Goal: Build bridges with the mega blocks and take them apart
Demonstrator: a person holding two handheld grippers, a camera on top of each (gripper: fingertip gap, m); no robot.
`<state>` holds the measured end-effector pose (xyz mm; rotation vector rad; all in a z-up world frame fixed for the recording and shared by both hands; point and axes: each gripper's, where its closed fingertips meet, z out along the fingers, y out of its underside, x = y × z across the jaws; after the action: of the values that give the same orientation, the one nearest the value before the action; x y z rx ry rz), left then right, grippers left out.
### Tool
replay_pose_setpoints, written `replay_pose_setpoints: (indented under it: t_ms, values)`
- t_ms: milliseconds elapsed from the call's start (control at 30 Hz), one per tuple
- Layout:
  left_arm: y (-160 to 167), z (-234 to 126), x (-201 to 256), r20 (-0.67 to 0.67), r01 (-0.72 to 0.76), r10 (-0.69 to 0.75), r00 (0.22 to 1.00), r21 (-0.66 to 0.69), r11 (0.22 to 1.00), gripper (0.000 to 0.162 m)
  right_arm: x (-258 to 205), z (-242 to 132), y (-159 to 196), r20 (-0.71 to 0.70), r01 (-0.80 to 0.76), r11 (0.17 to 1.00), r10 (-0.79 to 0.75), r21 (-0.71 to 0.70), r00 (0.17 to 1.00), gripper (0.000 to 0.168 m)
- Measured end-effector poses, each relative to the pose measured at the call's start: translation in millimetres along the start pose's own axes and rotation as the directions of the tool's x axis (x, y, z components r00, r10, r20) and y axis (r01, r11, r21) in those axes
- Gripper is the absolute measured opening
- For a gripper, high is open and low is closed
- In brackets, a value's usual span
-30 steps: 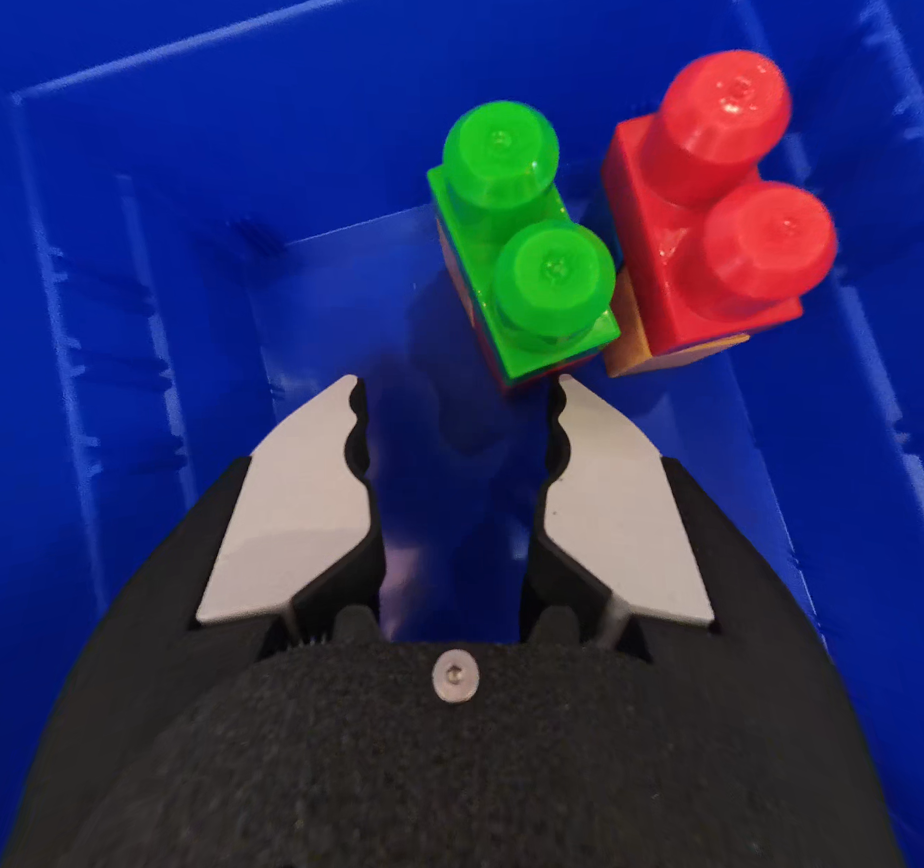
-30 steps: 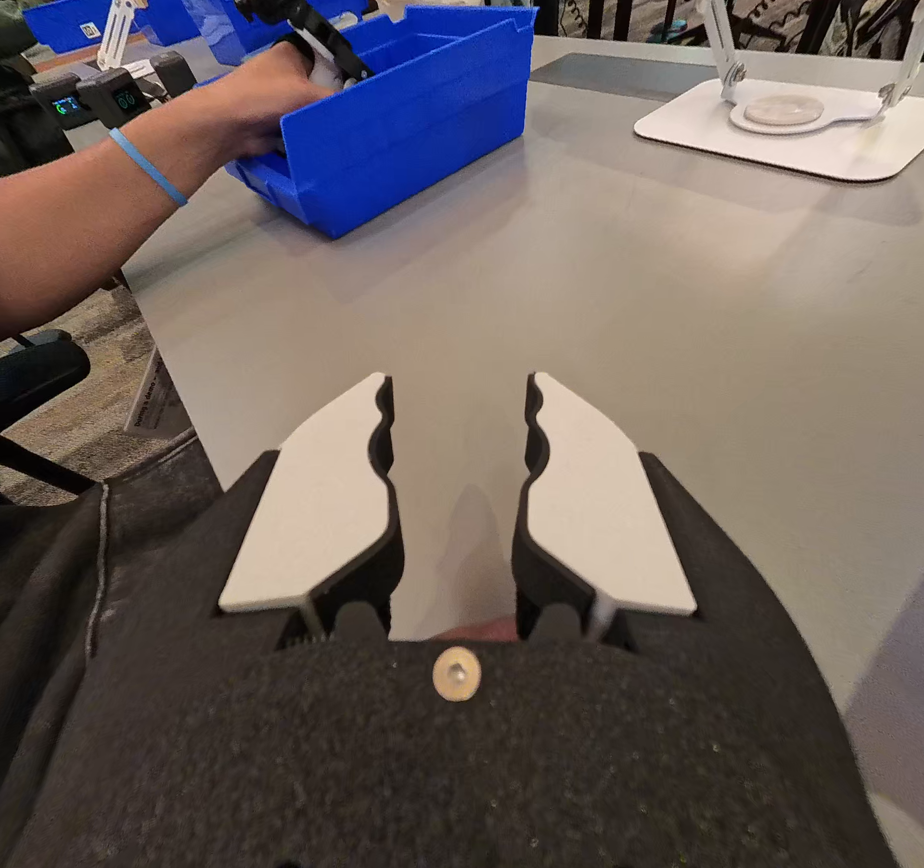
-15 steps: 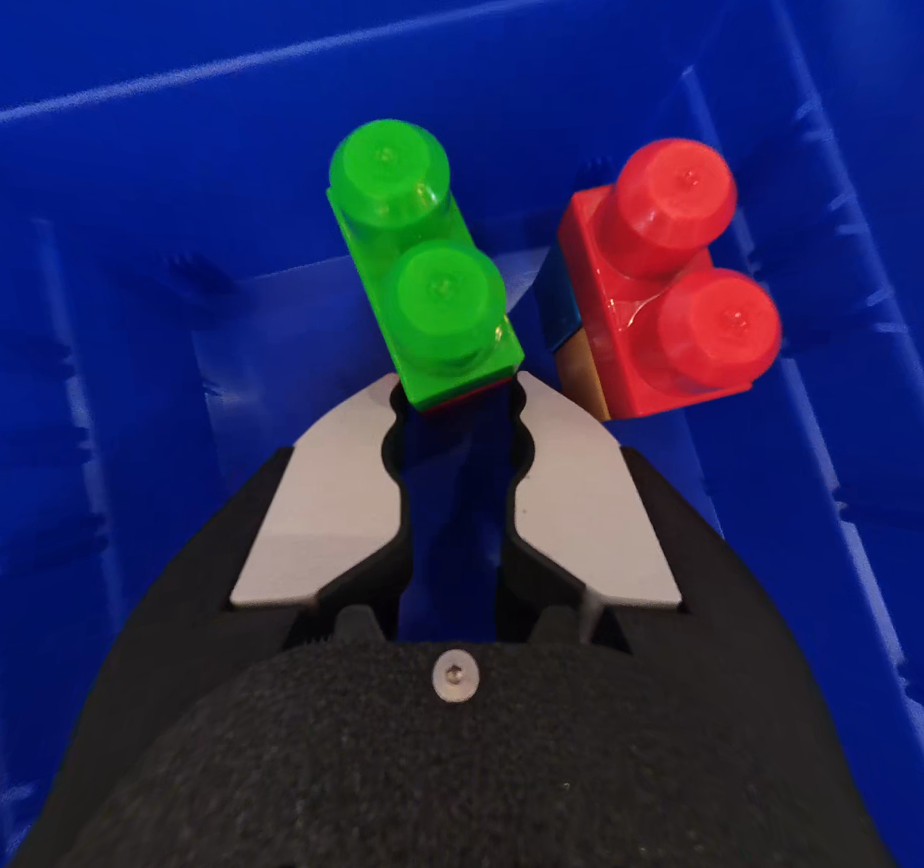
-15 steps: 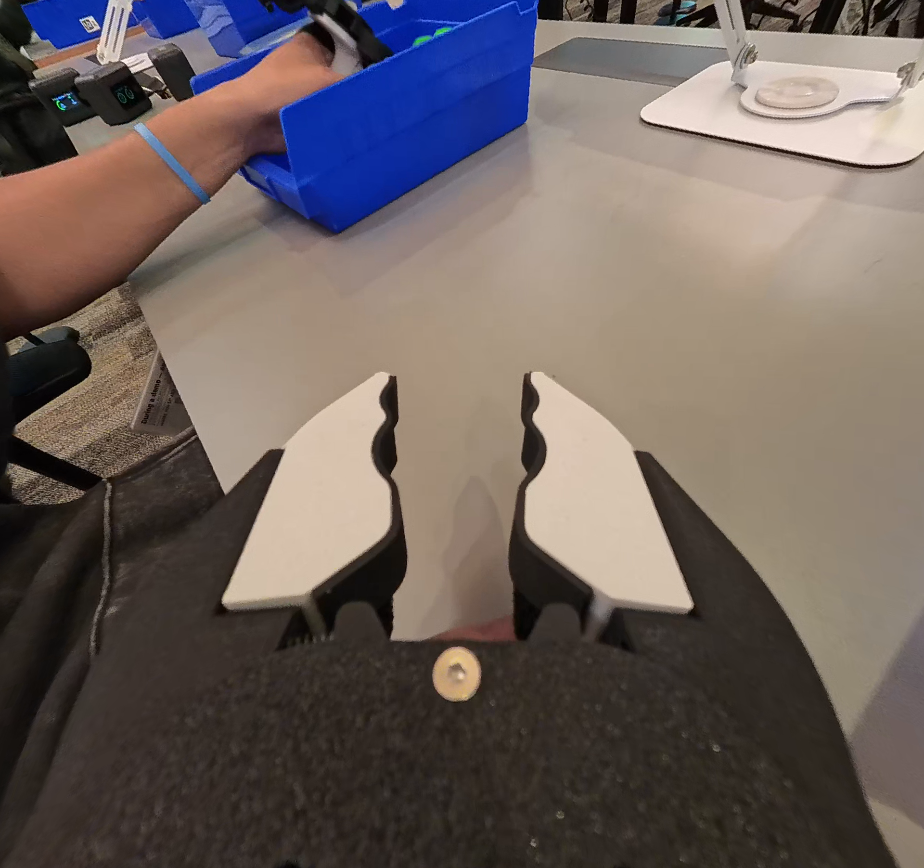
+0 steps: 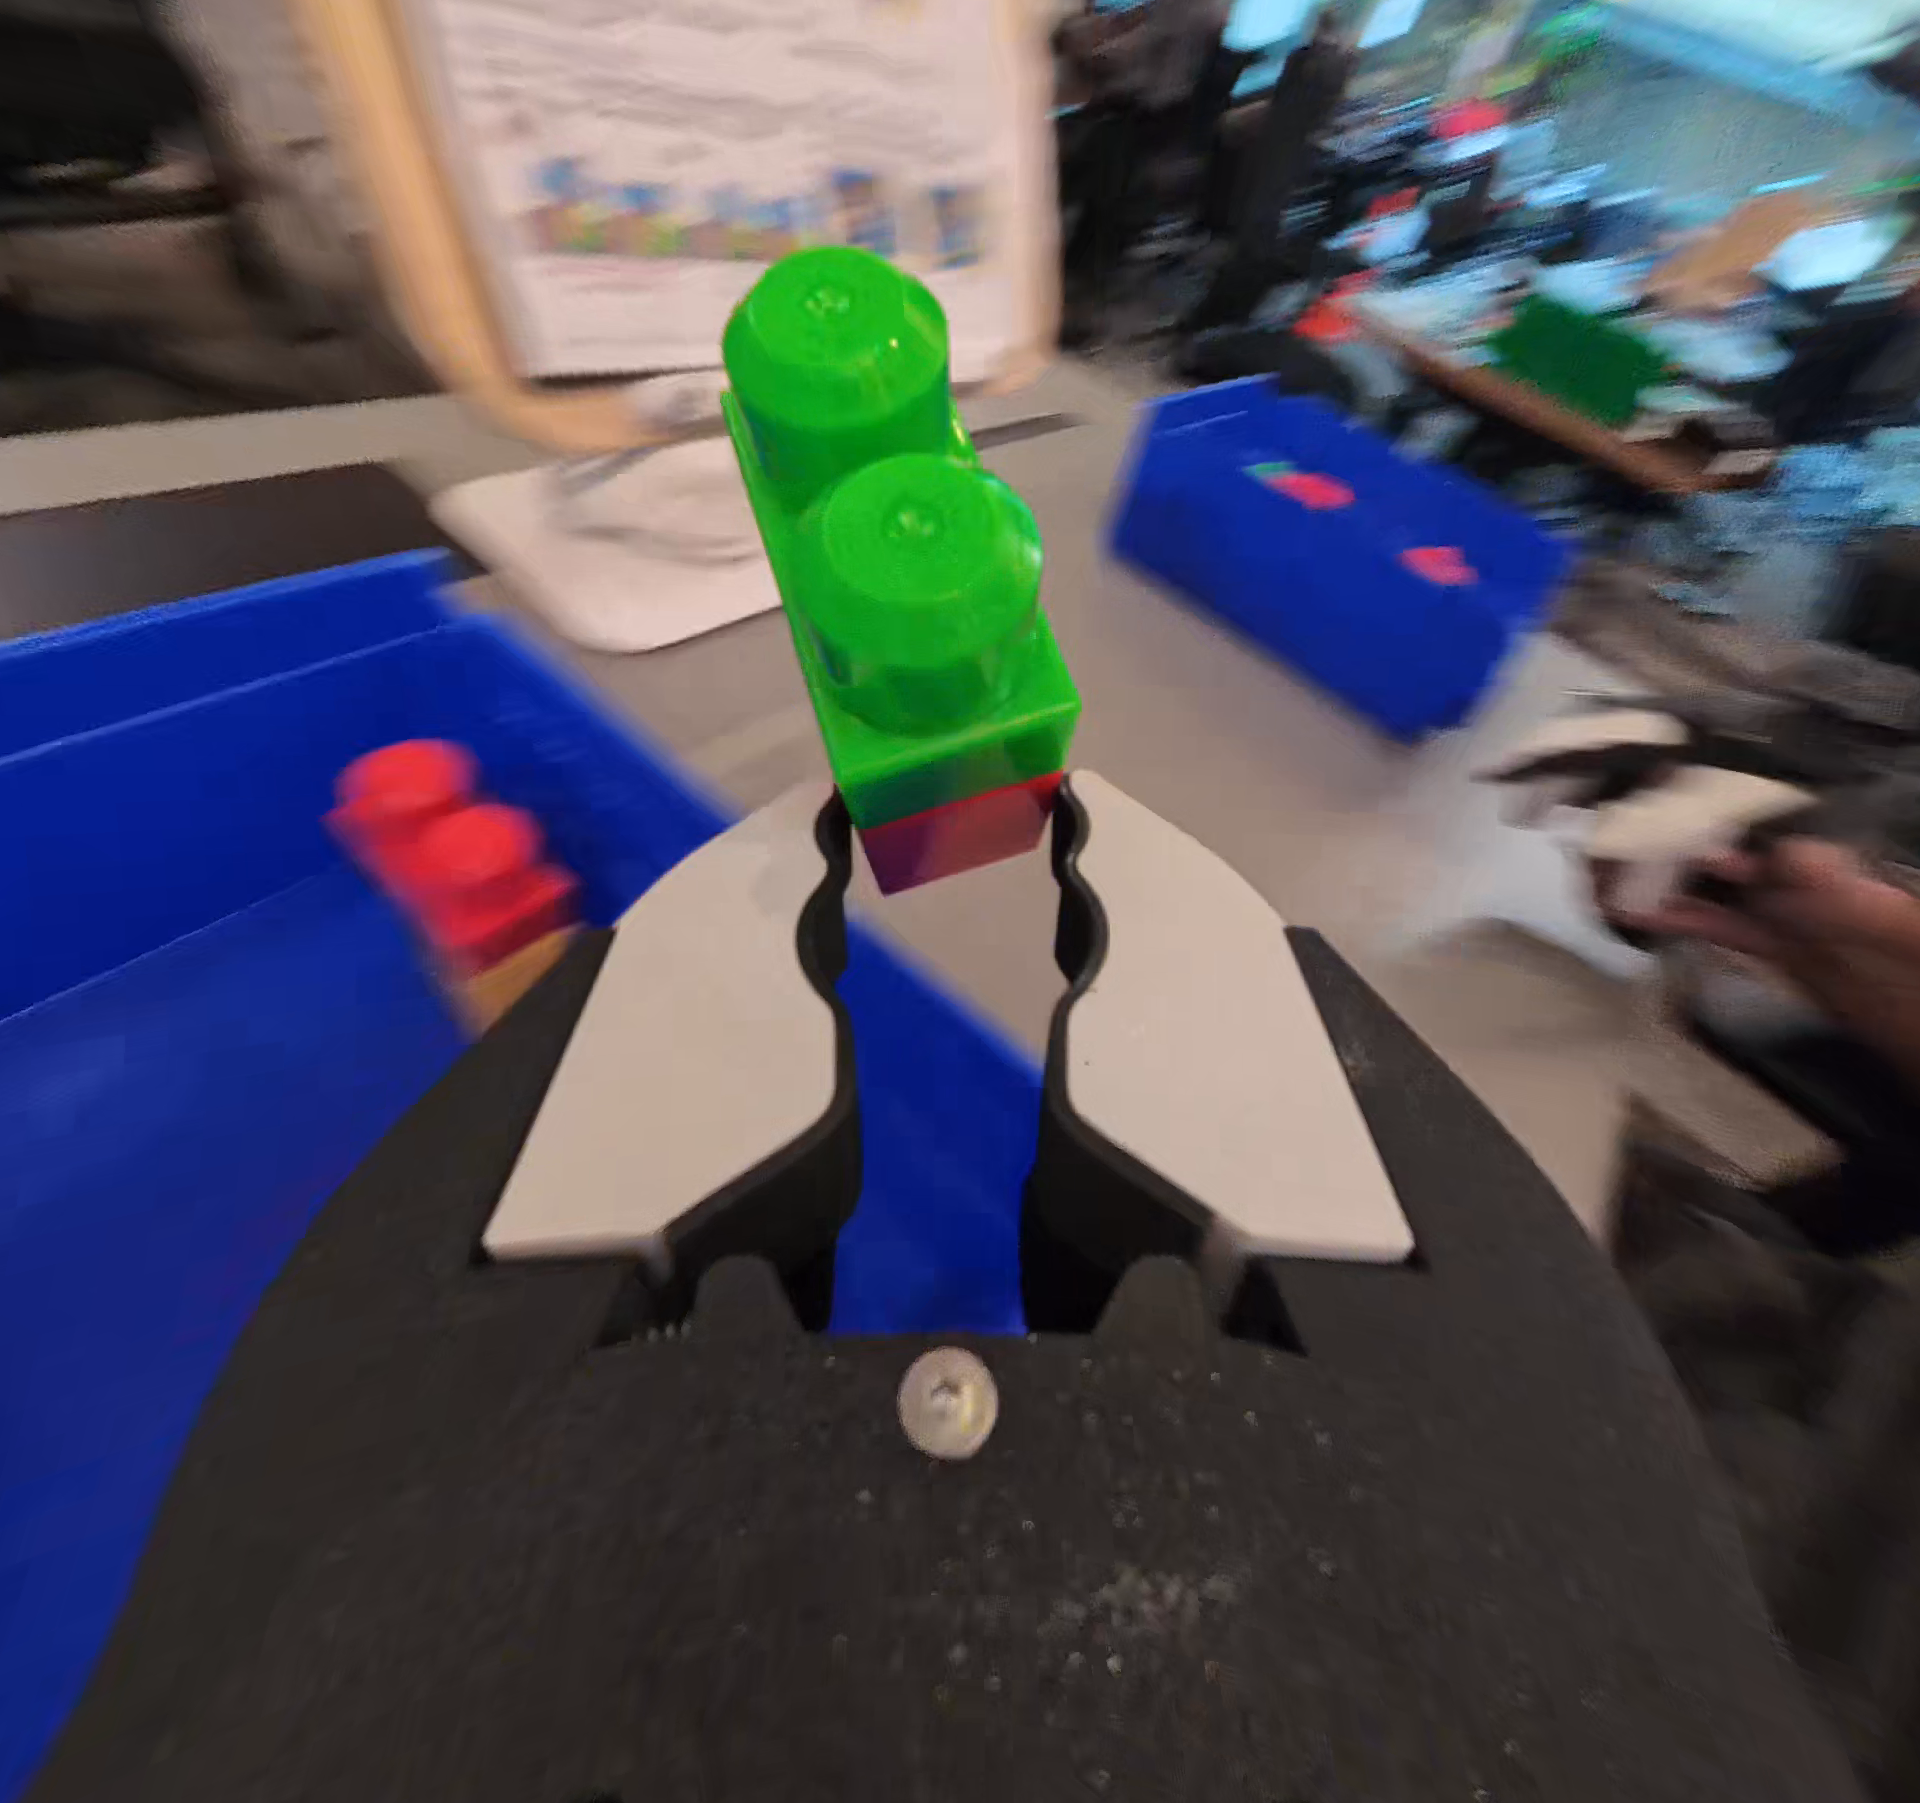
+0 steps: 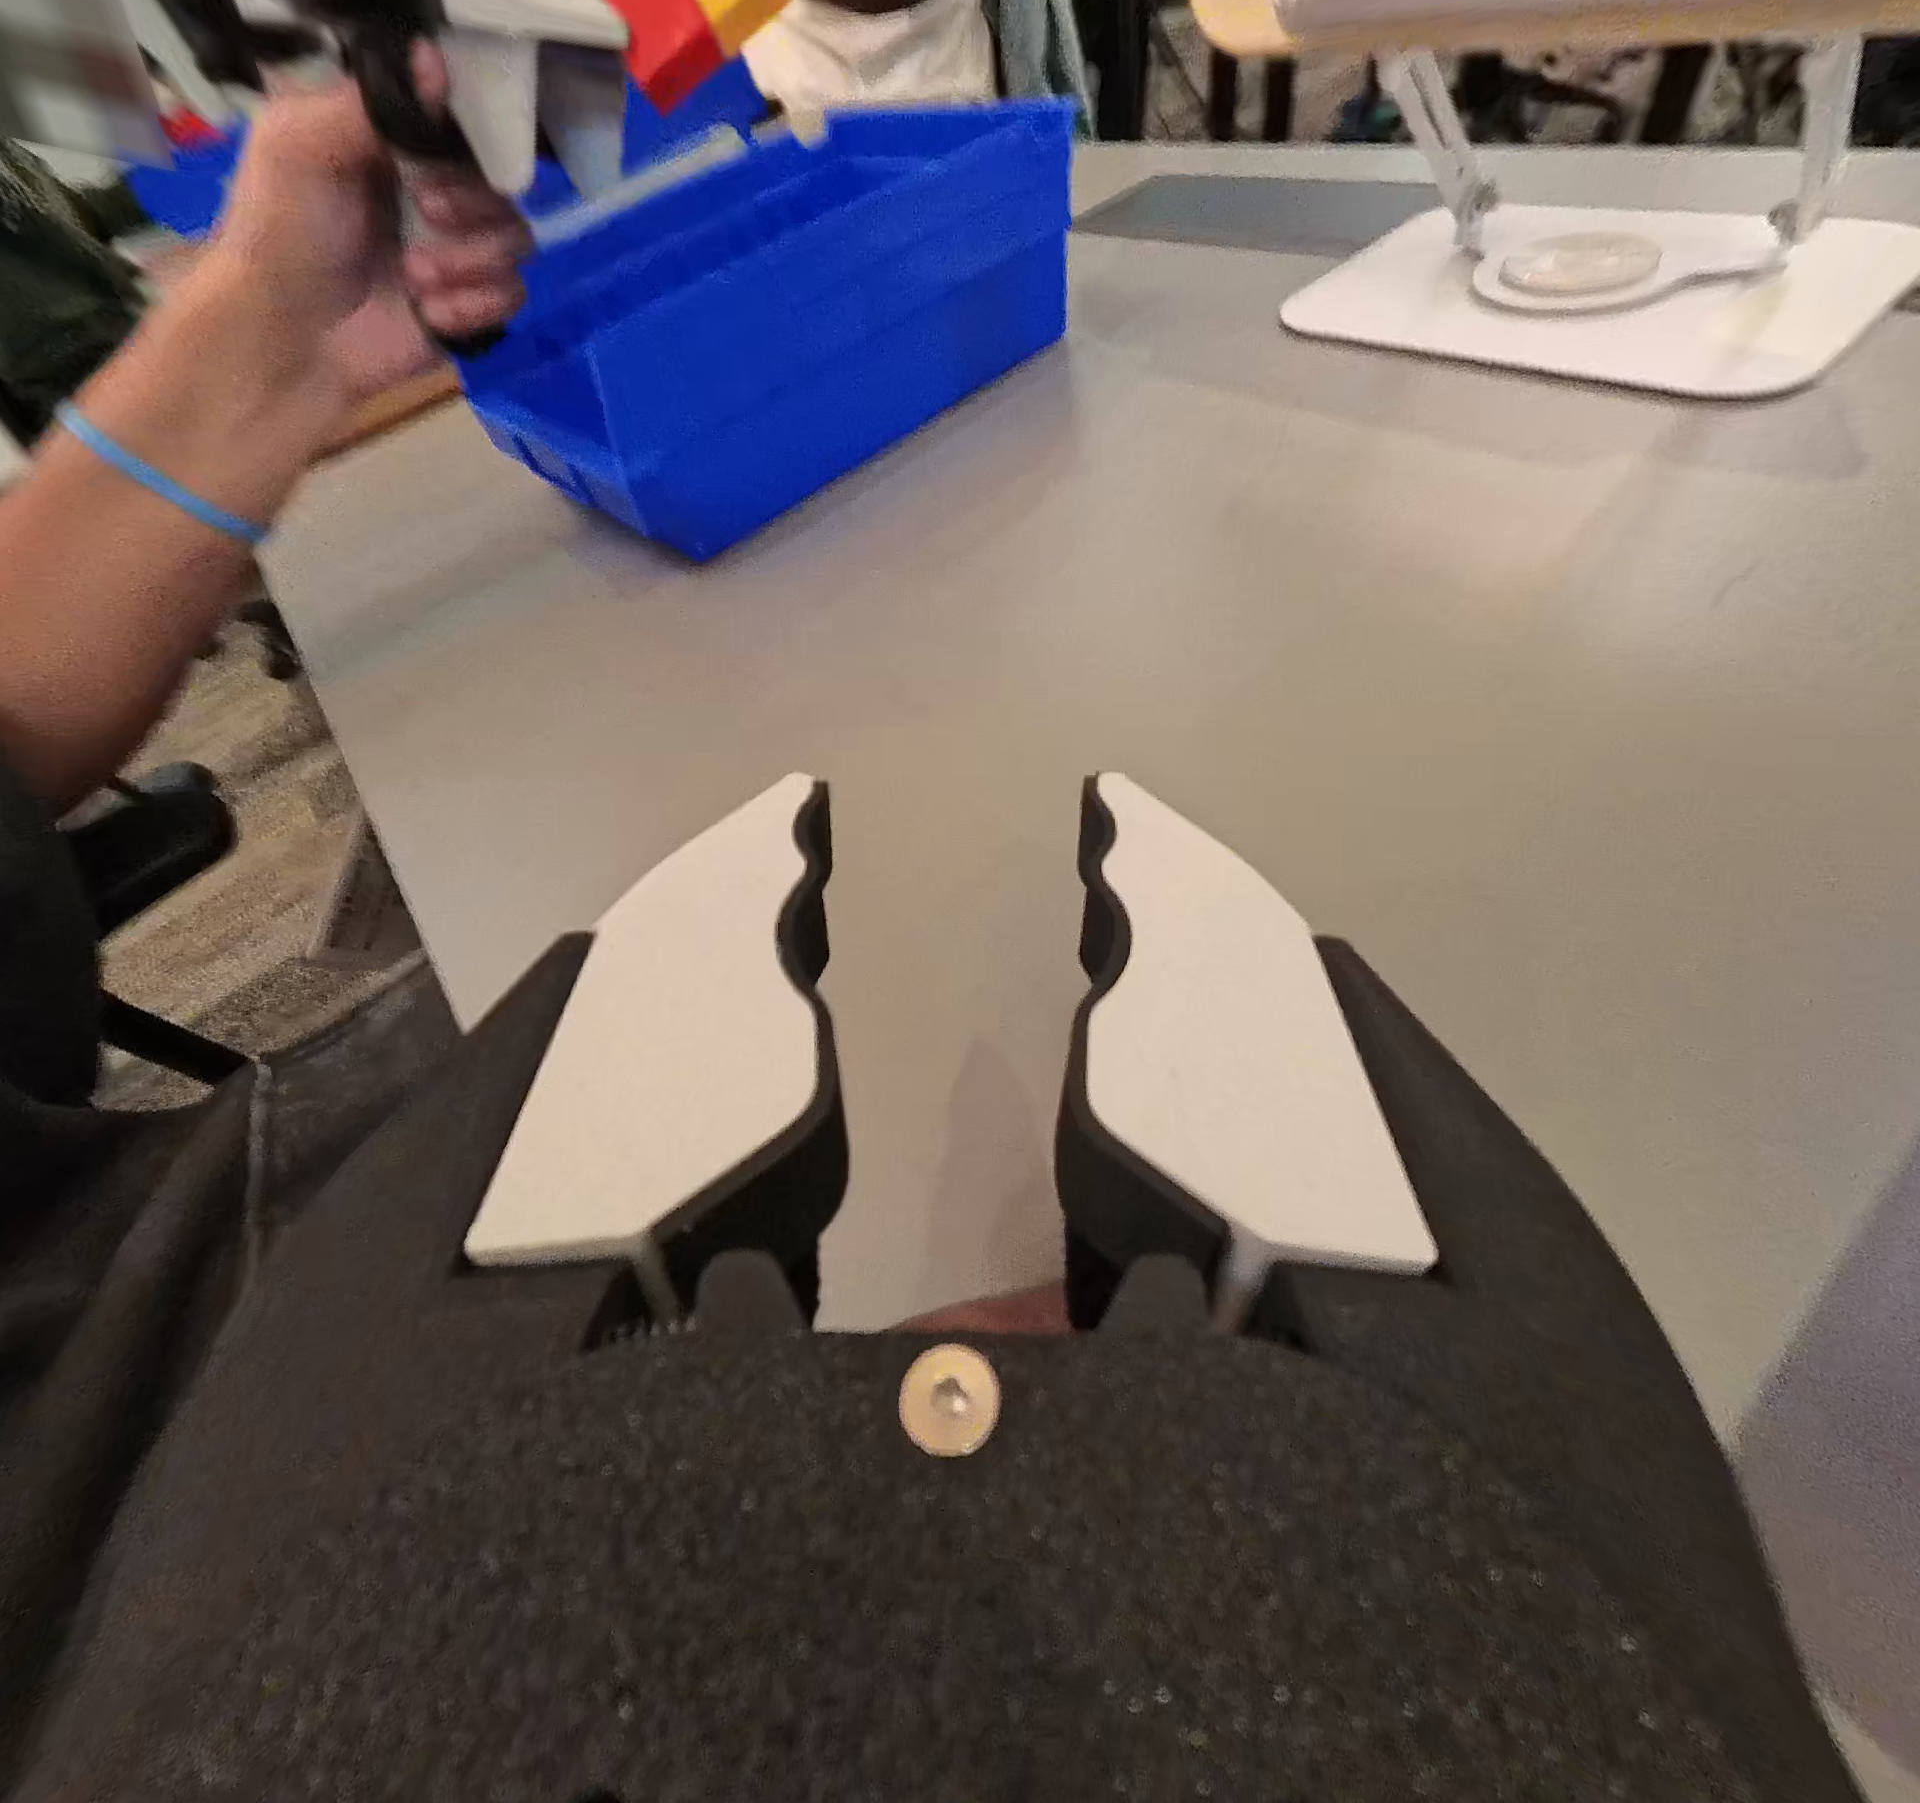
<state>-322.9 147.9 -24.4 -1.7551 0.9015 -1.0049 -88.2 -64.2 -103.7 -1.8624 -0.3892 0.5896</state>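
Left claw clamped and raised; right claw agape, low.

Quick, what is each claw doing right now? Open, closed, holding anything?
Left claw: closed on the green-topped block stack, lifted above the blue bin.
Right claw: open, empty, over the grey table.

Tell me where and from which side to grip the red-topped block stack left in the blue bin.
Grip the red-topped block stack across the flat long sides of its red brick, below the two studs, fingers coming down from above. The studs are round and likely slippery; the bin walls block a sideways approach. The view is blurred, so the lower layers are unclear.
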Motion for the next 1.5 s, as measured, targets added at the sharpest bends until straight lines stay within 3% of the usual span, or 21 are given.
replay_pose_setpoints:
  t_ms: [133, 200, 300, 400, 567, 633, 867, 967, 1033, 1100, 1400, 1500]
  values:
    - [10, -3, 119, -0.402, -0.067, 0.054, 0.914, -0.018, 0.998, 0.036, -33, 2, -44, 0.278, -0.039, 0.997, 0.019, 0.069, 0.960, 0.048]
    - [34, 6, 162, -0.512, -0.151, 0.083, 0.855, -0.091, 0.984, 0.036, -53, 9, -62, 0.408, -0.018, 0.999, 0.001, 0.037, 0.913, 0.058]
    - [72, 22, 204, -0.616, -0.264, 0.089, 0.782, -0.199, 0.944, 0.036, -70, 29, -72, 0.489, 0.102, 0.994, -0.074, -0.031, 0.869, 0.066]
    - [97, 33, 221, -0.648, -0.334, 0.091, 0.756, -0.263, 0.905, 0.037, -76, 45, -66, 0.548, 0.129, 0.986, -0.051, -0.105, 0.835, 0.064]
    - [111, 34, 230, -0.678, -0.347, 0.056, 0.733, -0.301, 0.888, 0.037, -95, 50, -43, 0.650, 0.126, 0.982, -0.005, -0.141, 0.760, 0.061]
    - [117, 36, 229, -0.674, -0.356, 0.054, 0.737, -0.319, 0.878, 0.037, -97, 53, -45, 0.658, 0.095, 0.990, -0.002, -0.106, 0.753, 0.041]
    - [92, 46, 221, -0.624, -0.179, -0.025, 0.781, -0.263, 0.948, 0.036, -83, 57, -61, 0.639, -0.083, 0.996, 0.078, -0.023, 0.765, 0.038]
    - [91, 53, 218, -0.597, -0.145, -0.037, 0.802, -0.254, 0.956, 0.057, -77, 62, -64, 0.583, -0.076, 0.997, 0.049, 0.022, 0.811, 0.038]
    - [94, 57, 220, -0.601, -0.132, -0.054, 0.798, -0.262, 0.956, 0.055, -80, 63, -63, 0.592, -0.079, 0.997, 0.050, 0.024, 0.804, 0.038]
    - [94, 61, 219, -0.592, -0.125, -0.050, 0.804, -0.251, 0.960, 0.037, -80, 64, -62, 0.583, -0.073, 0.997, 0.040, 0.034, 0.812, 0.038]
    - [100, 65, 213, -0.554, -0.154, -0.048, 0.831, -0.311, 0.938, 0.035, -76, 65, -69, 0.580, -0.152, 0.984, 0.070, 0.093, 0.811, 0.037]
    - [134, 72, 208, -0.511, -0.252, 0.014, 0.859, -0.399, 0.881, 0.036, -69, 46, -101, 0.634, -0.265, 0.948, 0.095, 0.179, 0.767, 0.037]
